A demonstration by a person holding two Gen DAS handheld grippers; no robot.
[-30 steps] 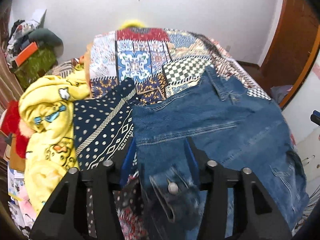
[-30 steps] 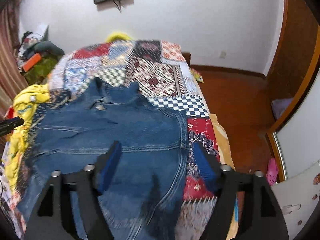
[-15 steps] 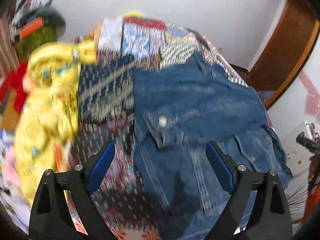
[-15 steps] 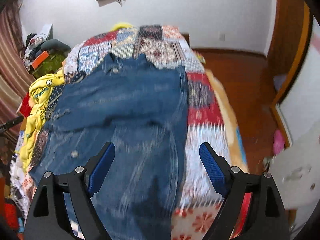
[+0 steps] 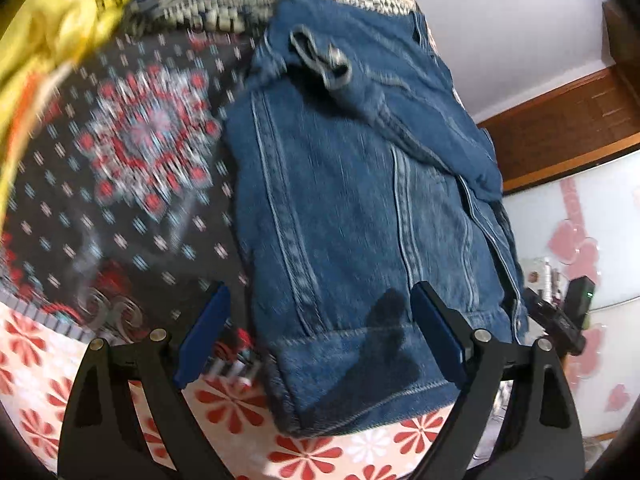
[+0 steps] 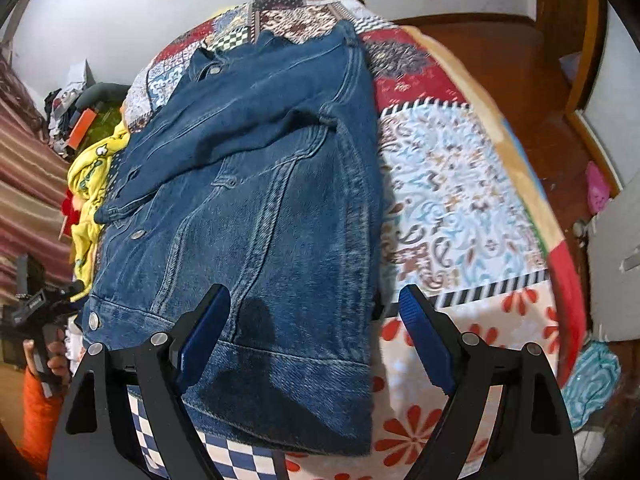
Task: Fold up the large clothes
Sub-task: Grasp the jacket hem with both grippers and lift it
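A blue denim jacket [image 6: 260, 184] lies on the patchwork bed, sleeves folded in across its body, collar at the far end. In the left wrist view the jacket [image 5: 360, 208] fills the middle, with a sleeve cuff [image 5: 320, 60] lying on top. My left gripper [image 5: 316, 336] is open and empty, just above the jacket's near left hem corner. My right gripper [image 6: 312, 336] is open and empty, above the jacket's near right hem, straddling its right edge.
A patchwork quilt [image 6: 460, 200] covers the bed. Yellow clothing [image 6: 88, 184] is heaped at the bed's left side, also in the left wrist view [image 5: 52, 12]. A wooden floor [image 6: 520, 60] lies to the right. A white cabinet [image 5: 580, 240] stands near the bed foot.
My left gripper let go of the sleeve cuff, opened, and pulled back to the near hem. My right gripper also drew back toward the hem. The cuff now rests on the jacket.
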